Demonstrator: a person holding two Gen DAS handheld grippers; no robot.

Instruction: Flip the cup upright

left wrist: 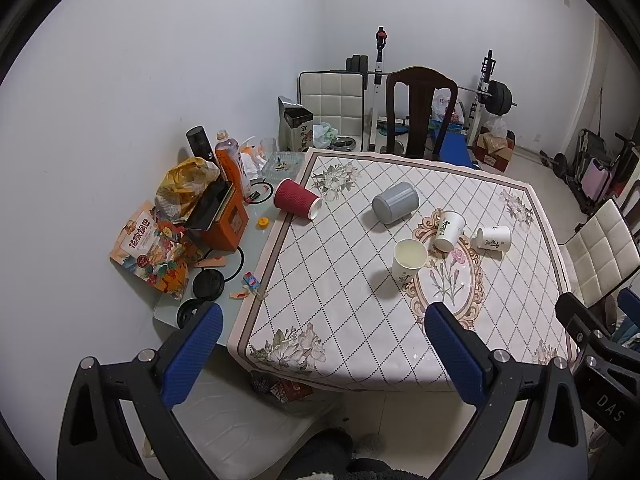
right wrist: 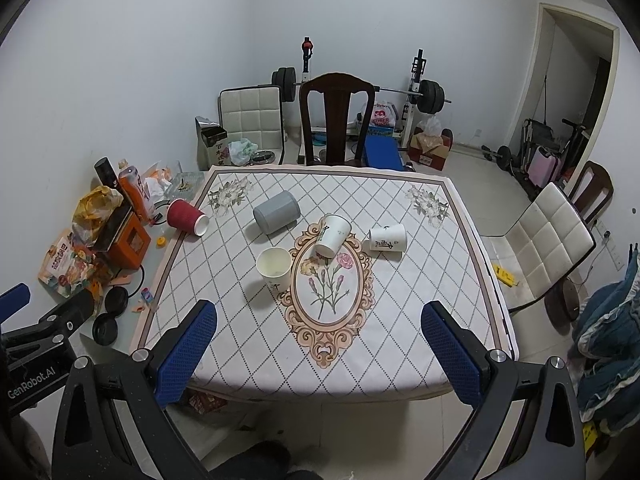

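On the table's patterned cloth (right wrist: 400, 340) one white paper cup (right wrist: 274, 269) (left wrist: 408, 265) stands upright, mouth up. A second white cup (right wrist: 332, 235) (left wrist: 449, 230) lies tilted with its mouth toward me. A third white cup (right wrist: 387, 238) (left wrist: 494, 237) lies on its side. A grey cup (right wrist: 277, 212) (left wrist: 395, 202) and a red ribbed cup (right wrist: 187, 216) (left wrist: 297, 199) also lie on their sides. My left gripper (left wrist: 324, 344) and right gripper (right wrist: 320, 340) are both open and empty, held back above the table's near edge.
Clutter fills the table's left strip: an orange box (right wrist: 128, 240), snack bags (left wrist: 154, 254), bottles (left wrist: 228, 160), black lids (left wrist: 208, 285). A dark wooden chair (right wrist: 338, 116) stands at the far side, a white chair (right wrist: 548, 240) at the right. Gym gear lines the back wall.
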